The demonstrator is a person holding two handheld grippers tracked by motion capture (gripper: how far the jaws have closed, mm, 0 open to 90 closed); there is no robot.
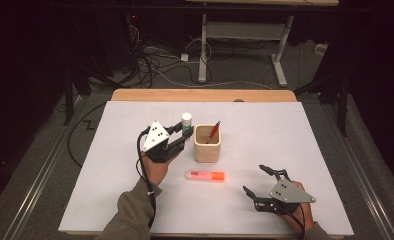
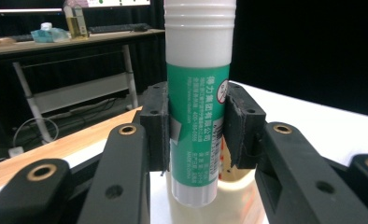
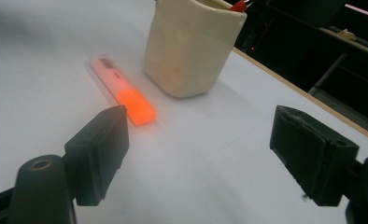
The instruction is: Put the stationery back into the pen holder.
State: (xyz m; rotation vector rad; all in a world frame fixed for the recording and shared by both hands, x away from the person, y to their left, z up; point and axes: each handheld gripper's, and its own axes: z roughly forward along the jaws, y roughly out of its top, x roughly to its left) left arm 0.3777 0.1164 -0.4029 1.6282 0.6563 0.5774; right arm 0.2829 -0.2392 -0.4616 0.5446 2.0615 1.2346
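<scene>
My left gripper (image 1: 185,136) is shut on a glue stick (image 1: 186,121) with a green label and white cap, held upright just left of the cream holder cup (image 1: 208,148). In the left gripper view both pads press the glue stick (image 2: 198,102) and its bottom end hangs above the cup's pale rim (image 2: 233,200). A red pen (image 1: 214,131) stands in the cup. An orange highlighter (image 1: 205,175) lies flat in front of the cup. My right gripper (image 1: 255,179) is open at the near right, its jaws wide apart, facing the highlighter (image 3: 126,93) and the cup (image 3: 191,46).
A white board (image 1: 265,210) covers the wooden table (image 1: 135,95). Beyond the far edge are a white desk frame (image 1: 245,35) and several cables (image 1: 155,60) on the floor. Dark space surrounds the table.
</scene>
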